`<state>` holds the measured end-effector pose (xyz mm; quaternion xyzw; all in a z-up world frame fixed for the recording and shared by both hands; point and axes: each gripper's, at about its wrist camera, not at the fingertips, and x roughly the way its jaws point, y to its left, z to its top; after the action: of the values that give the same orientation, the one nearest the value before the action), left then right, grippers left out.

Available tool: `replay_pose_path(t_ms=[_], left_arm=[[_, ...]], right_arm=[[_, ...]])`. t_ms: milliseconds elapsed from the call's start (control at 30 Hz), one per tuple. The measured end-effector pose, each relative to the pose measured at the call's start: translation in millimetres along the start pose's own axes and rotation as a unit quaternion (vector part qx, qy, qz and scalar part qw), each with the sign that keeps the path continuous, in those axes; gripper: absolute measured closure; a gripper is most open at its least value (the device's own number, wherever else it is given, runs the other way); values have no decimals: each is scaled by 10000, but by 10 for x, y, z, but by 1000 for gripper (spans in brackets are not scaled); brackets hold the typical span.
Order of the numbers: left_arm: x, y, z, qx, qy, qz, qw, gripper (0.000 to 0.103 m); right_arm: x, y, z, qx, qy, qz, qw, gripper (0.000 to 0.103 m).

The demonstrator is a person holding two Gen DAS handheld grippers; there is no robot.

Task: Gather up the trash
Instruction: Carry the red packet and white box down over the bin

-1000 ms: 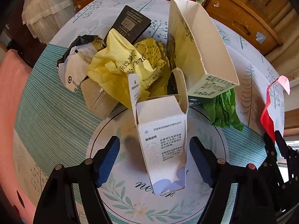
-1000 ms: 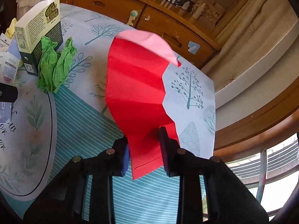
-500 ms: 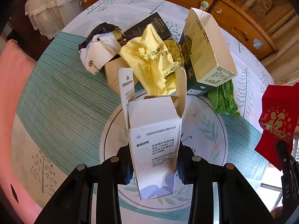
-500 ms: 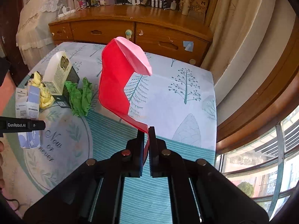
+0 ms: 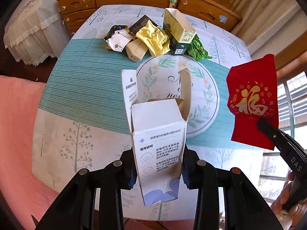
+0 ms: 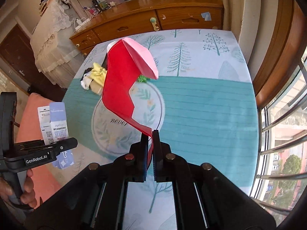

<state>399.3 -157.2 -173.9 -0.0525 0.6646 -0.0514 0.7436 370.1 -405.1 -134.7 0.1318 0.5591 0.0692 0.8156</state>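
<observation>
My left gripper [image 5: 158, 169] is shut on an open white carton [image 5: 159, 149] with printed text, held well above the table; the same carton [image 6: 57, 132] shows at the left of the right wrist view. My right gripper [image 6: 150, 136] is shut on a red envelope [image 6: 122, 88] with a pink flap, lifted over the table. In the left wrist view that red envelope [image 5: 253, 99] with its gold character hangs at the right. A trash pile stays on the table: yellow crumpled paper [image 5: 153, 37], a tall cream box [image 5: 179, 31], green paper [image 5: 198, 50], a white and black wrapper [image 5: 117, 39].
The table wears a teal-striped cloth with tree prints [image 5: 82, 88] and a round wreath design [image 5: 203, 95]. A wooden dresser [image 6: 153, 17] stands behind it. A pink cushion [image 5: 15, 126] lies left, a barred window [image 6: 284, 143] right. A hand [image 6: 28, 193] grips the left tool.
Both grippers closed on their items and rose away from the table. The white carton left the pile and the red envelope came up off the cloth; the pile now looks smaller and farther.
</observation>
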Motion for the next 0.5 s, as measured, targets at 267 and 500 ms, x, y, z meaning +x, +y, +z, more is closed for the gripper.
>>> replay_pose_path(t_ms=[267,500], left_arm=[[-702,717,-1050,1017,-42,-399,9940,67],[-958,1232,-2014,1884,66,-588,9803,67]], right_arm=[[-532,838,-1092,287,-240,-245,9990,101],[-759,1598,-2352,936,-293,-495,9939,101]])
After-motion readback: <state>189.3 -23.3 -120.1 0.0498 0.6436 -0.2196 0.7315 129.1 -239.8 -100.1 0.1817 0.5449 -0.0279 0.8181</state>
